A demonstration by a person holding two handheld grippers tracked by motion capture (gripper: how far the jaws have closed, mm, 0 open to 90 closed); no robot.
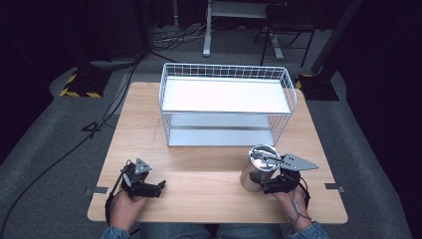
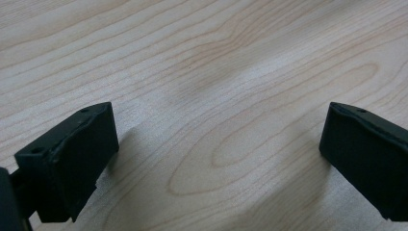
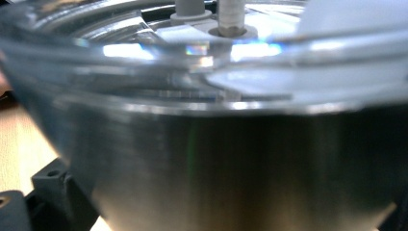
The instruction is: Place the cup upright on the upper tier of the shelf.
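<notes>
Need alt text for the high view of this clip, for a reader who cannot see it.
A person at a wooden table holds tongs in each hand: the right tongs are at a shiny metal cup, the left tongs rest on bare wood. A white wire shelf rack stands at the far side.

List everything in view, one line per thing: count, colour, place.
Light wooden table: one, pale wood, centre.
White wire two-tier rack: one, white, far half of the table.
Shiny steel cup: one, silver, near right of the table, between the right tongs' jaws.
Yellow-black striped base: one, floor, far left.
Cables: several, black, floor at left.
Left tongs: one, black, near left, open over bare wood.
Right tongs: one, black, at the cup.
</notes>
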